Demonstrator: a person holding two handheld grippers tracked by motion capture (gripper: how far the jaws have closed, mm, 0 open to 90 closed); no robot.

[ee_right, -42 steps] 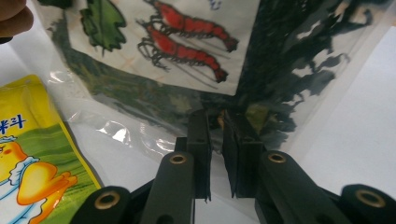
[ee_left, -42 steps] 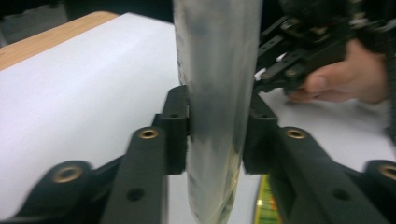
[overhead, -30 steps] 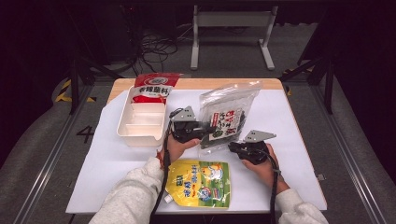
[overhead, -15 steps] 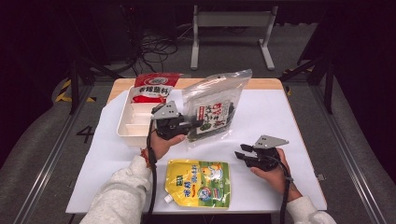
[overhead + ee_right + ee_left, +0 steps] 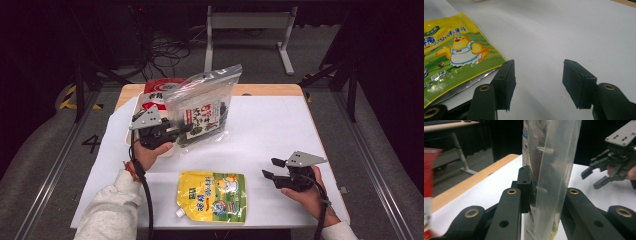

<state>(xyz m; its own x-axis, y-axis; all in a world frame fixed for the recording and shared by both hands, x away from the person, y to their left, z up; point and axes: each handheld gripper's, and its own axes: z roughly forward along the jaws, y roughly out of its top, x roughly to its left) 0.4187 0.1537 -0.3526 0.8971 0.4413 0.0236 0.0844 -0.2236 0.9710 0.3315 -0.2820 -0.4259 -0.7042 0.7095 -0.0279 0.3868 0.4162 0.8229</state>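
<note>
The left gripper (image 5: 175, 131) is clamping the lower edge of a clear zip bag (image 5: 202, 107) of dark snack packets and holding it up off the table (image 5: 270, 125), at the far left, partly over the white tray (image 5: 136, 107) and in front of the red pouch (image 5: 159, 87). In the left gripper view the jaws are pressing on the plastic (image 5: 549, 170) from both sides, the film standing edge-on between them. The bag's long axis is running up and away from that gripper, tilting toward the far right, with its zip end topmost and its body hanging free to the gripper's right. The right gripper (image 5: 270, 177) is sitting low at the near right of the table, jaws apart and holding nothing, well apart from the bag; in its own view the open jaws are hovering over bare white tabletop with the yellow pouch (image 5: 456, 55) lying flat just to their left. In the high view that yellow pouch (image 5: 212, 196) is lying at the near edge between the two hands. So the left hand is the one carrying the bag, and the tray is lying right under and behind it, toward the person's left. Judging by this, the coming move is turning on bringing the bag's lower end down over the tray; the long floppy top is likely swinging or folding on the way.
</note>
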